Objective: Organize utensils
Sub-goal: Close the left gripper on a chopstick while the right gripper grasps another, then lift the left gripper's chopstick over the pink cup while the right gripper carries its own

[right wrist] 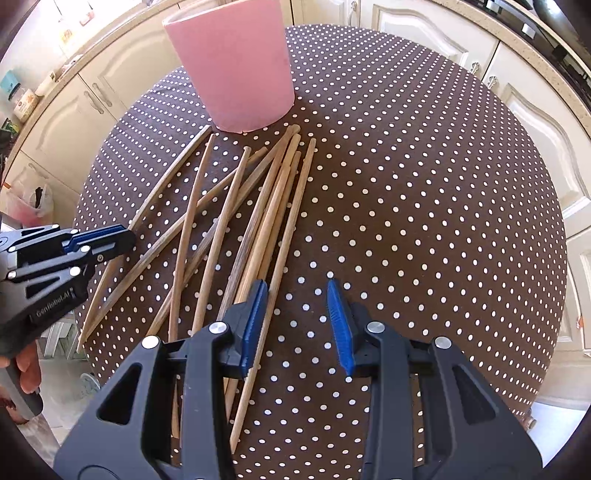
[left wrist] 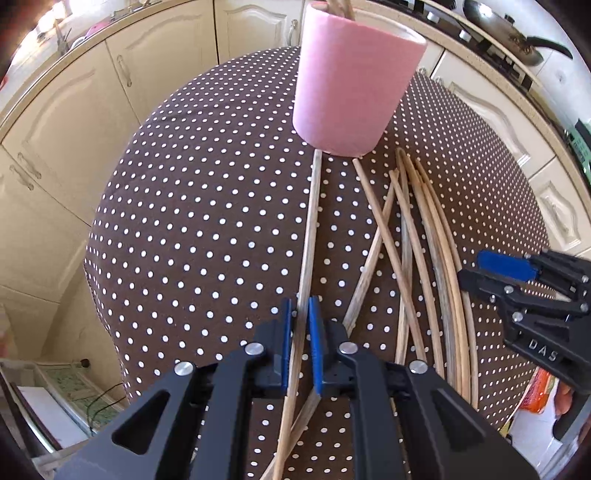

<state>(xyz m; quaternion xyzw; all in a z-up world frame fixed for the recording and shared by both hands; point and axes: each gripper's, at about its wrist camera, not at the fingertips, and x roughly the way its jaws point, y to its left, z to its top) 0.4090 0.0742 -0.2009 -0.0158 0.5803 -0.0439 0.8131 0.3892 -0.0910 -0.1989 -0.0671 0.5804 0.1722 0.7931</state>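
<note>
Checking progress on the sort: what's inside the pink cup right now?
In the left wrist view, two or so wooden stick ends poke above the pink cup's rim. The cup wall hides the interior, so the count is unclear. The right wrist view crops the rim.

The cup stands on the table. Chopsticks lie scattered just before it.

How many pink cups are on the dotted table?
1: the pink cup stands upright at the far side of the table, just beyond the loose chopsticks. Nothing suggests another is hidden.
</note>
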